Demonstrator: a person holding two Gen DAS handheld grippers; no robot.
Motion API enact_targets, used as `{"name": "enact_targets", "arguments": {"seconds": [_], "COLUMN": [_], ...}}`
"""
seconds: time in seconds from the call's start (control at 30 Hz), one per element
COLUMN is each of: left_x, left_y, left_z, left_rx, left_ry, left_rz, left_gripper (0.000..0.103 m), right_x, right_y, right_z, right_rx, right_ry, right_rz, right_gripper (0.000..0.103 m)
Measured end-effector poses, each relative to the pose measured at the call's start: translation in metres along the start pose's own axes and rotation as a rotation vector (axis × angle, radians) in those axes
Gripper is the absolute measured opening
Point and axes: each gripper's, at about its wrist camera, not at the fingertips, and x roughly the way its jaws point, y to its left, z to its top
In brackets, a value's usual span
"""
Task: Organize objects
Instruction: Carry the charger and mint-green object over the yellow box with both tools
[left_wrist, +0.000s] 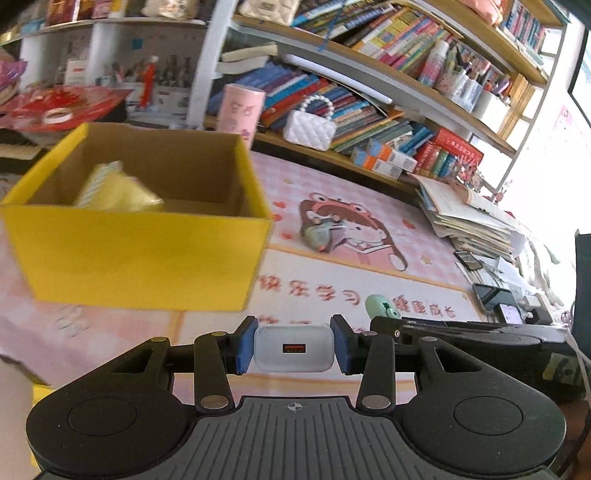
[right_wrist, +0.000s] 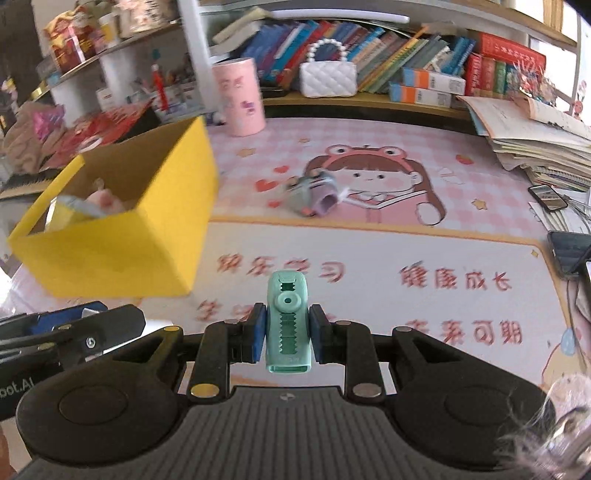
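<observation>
Left wrist view shows the left gripper (left_wrist: 294, 346) jaws clamped on a stiff, light white plastic USB charger (left_wrist: 293, 348), held by its smooth sides, likely slippery.

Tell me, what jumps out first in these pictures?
The yellow box, open on the left of the pink mat, with soft items inside. Each gripper is shut on something: the left gripper on a white charger, the right gripper on a mint sharpener.

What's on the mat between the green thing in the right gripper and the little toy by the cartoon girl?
Nothing. In the right wrist view, only bare printed mat lies between the mint green eraser and the small toy.
</observation>
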Motion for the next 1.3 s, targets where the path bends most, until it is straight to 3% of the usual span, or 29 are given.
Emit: {"name": "enact_targets", "arguments": {"seconds": [0.47,0.67,1.0,1.3], "left_x": [-0.081,-0.100,-0.115,-0.109], "left_y": [0.071,0.083,0.097,0.099], "left_z": [-0.030,-0.032,-0.021,0.023], "left_rx": [-0.055,-0.046,-0.068,-0.100], "left_ry": [-0.045,-0.075,-0.129,-0.213], "left_rz": [0.093,0.101,0.087,0.057], "left_gripper": [0.041,0.041,0.041,0.041], "right_x": [-0.021,-0.029,-0.040,-0.046], "right_y": [0.108,0.130,0.151,0.156], "right_z": [-0.051,-0.059,-0.057,-0.023], "right_rx": [-0.099,-0.104,-0.129,-0.150], "right_ry": [0.029,0.008,-0.021,-0.115], "right_rz": [0.096,0.106,0.108,0.121], "right_gripper": [0.023,0.023,0.023,0.023]}}
